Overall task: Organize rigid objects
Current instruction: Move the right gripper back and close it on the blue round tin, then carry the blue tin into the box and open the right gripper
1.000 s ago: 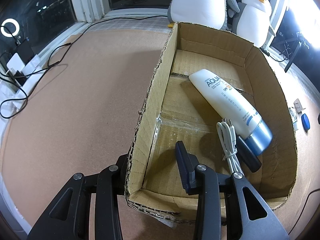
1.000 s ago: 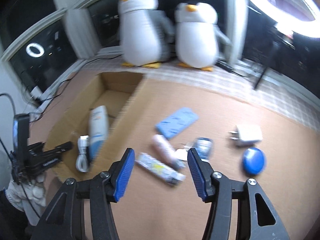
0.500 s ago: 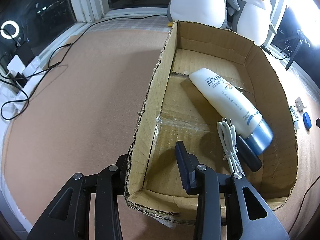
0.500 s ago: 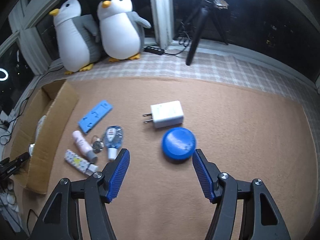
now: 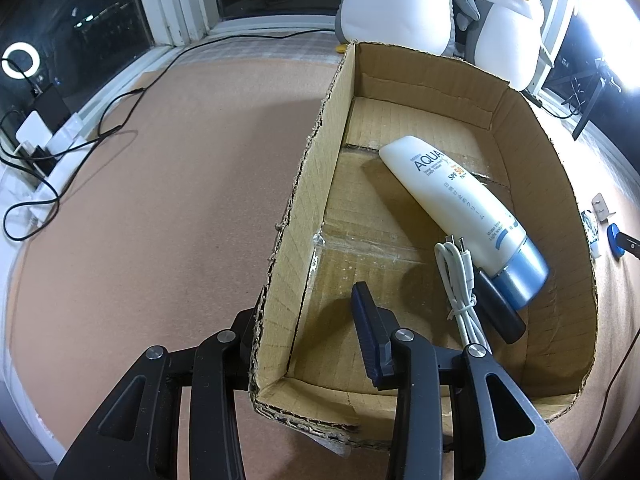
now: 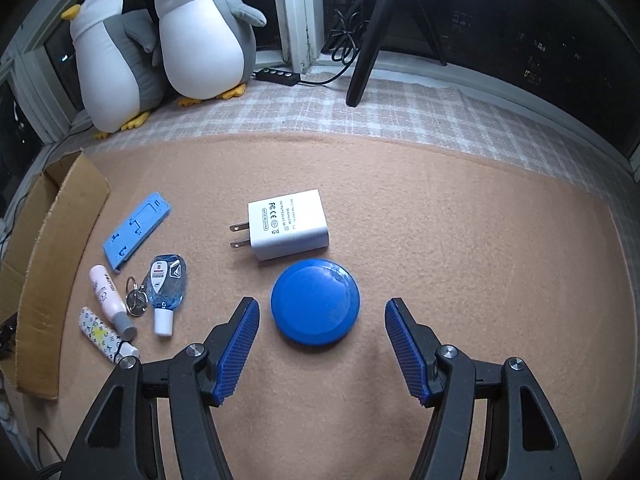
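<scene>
I'm seeing my right gripper (image 6: pixel 322 344) now lower over the blue disc (image 6: pixel 315 307), spread wide, touching nothing; left gripper (image 5: pixel 304 334) is clamping the cardboard box (image 5: pixel 298 184) wall.

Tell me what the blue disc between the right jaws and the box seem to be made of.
Blue disc: looks like hard, glossy plastic; light glints off its smooth domed top, though coated metal can't be ruled out. Box: brown corrugated cardboard, matte, with ragged torn edges showing the fluting and clear tape across the floor seam.
</scene>
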